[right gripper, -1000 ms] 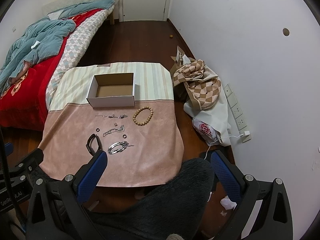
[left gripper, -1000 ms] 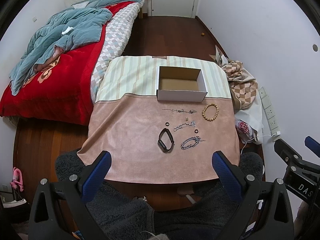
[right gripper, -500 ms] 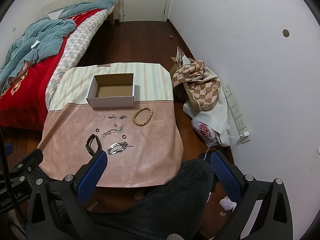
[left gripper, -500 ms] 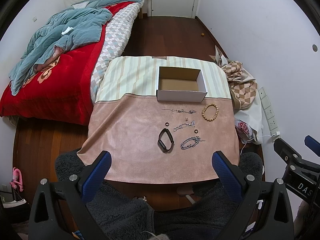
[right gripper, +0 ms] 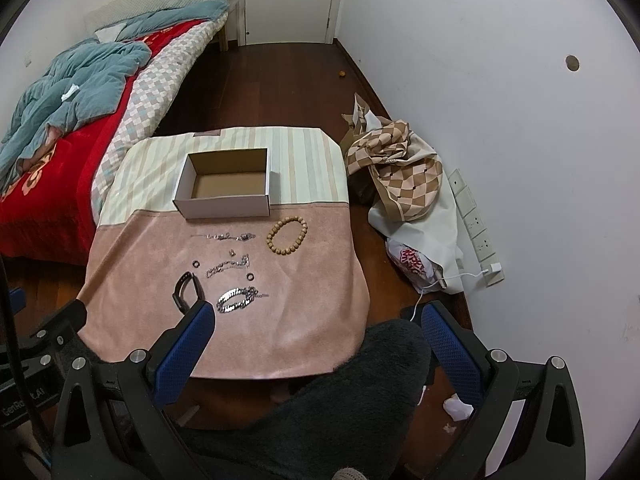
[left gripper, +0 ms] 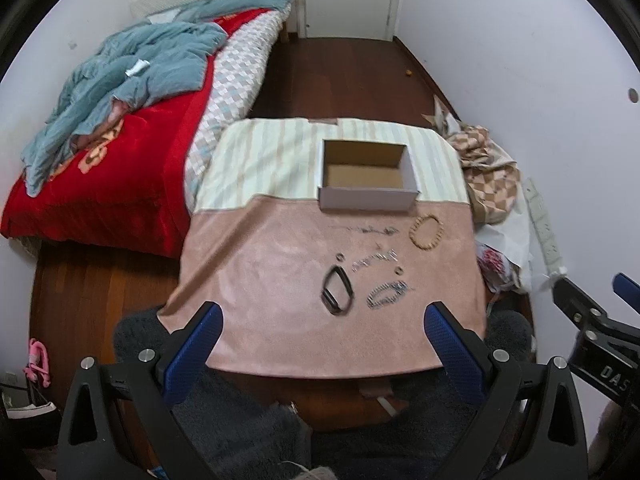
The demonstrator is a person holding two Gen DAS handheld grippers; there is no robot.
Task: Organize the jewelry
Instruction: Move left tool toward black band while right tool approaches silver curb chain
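An open white cardboard box (left gripper: 367, 178) (right gripper: 226, 184) stands empty at the middle of a cloth-covered table (left gripper: 260, 280) (right gripper: 312, 320). In front of it lie a wooden bead bracelet (left gripper: 426, 233) (right gripper: 287, 235), a thin silver chain (left gripper: 372, 230) (right gripper: 230, 237), a short silver chain (left gripper: 374, 259) (right gripper: 228, 265), a thick silver bracelet (left gripper: 387, 293) (right gripper: 237, 299), a black band (left gripper: 337, 290) (right gripper: 185, 290) and small dark rings (left gripper: 341, 257) (right gripper: 250, 277). My left gripper (left gripper: 322, 332) and right gripper (right gripper: 316, 330) are both open and empty, held above the table's near edge.
A bed with a red cover and blue quilt (left gripper: 120, 80) stands left of the table. Checked fabric and bags (right gripper: 400, 176) lie on the floor at the right by a power strip (right gripper: 476, 228). A dark fuzzy seat (right gripper: 340, 400) is under the grippers.
Both grippers have shifted slightly forward and the view is a little blurred. Nothing on the table has moved.
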